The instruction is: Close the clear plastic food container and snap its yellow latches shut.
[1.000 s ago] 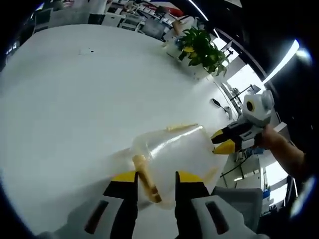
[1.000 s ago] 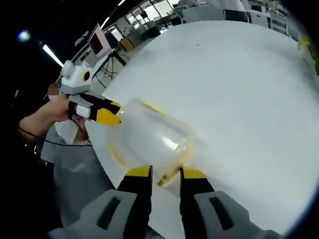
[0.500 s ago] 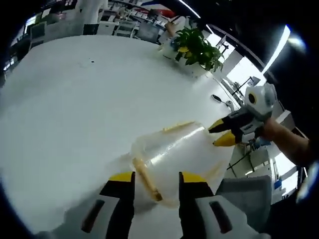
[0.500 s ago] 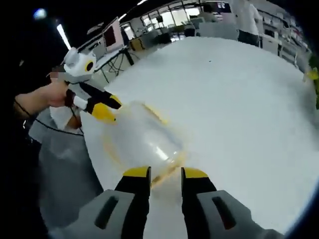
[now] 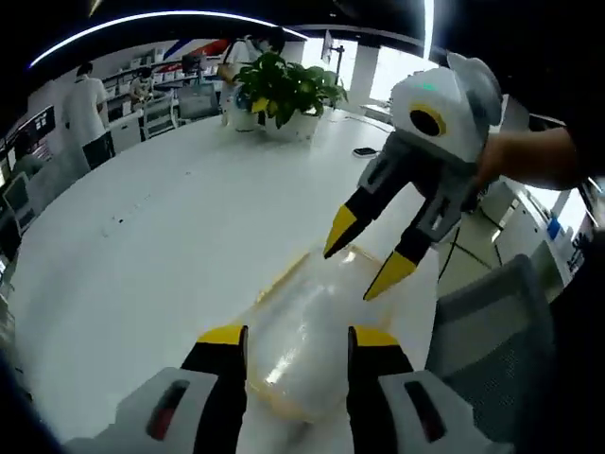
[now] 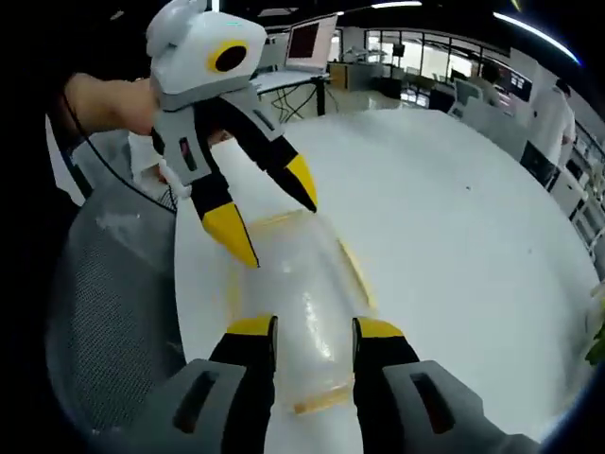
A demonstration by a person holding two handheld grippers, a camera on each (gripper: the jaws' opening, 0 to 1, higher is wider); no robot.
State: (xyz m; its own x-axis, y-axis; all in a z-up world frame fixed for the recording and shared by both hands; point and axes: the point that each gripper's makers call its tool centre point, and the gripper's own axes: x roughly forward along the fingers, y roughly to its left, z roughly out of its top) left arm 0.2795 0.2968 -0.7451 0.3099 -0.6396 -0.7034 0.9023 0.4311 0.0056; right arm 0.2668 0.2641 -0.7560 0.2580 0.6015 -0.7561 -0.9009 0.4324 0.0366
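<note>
Left gripper view: your left gripper [image 5: 286,338] has its fingers wide, straddling the clear container [image 5: 307,326] on the white bench [image 5: 142,246]; right gripper [image 5: 364,255] hovers splayed at 1 o'clock.

Right gripper view: right gripper [image 6: 314,328] wide over the container [image 6: 293,298], yellow latch [image 6: 354,274] at 2 o'clock. Risk: an off-centre press skids it toward the bench edge.

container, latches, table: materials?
Container: clear glossy plastic, by the see-through walls and bright glare. Latches: opaque yellow strips along the rim, likely plastic. Table: smooth matte white top, probably laminate; the look leaves it open.
</note>
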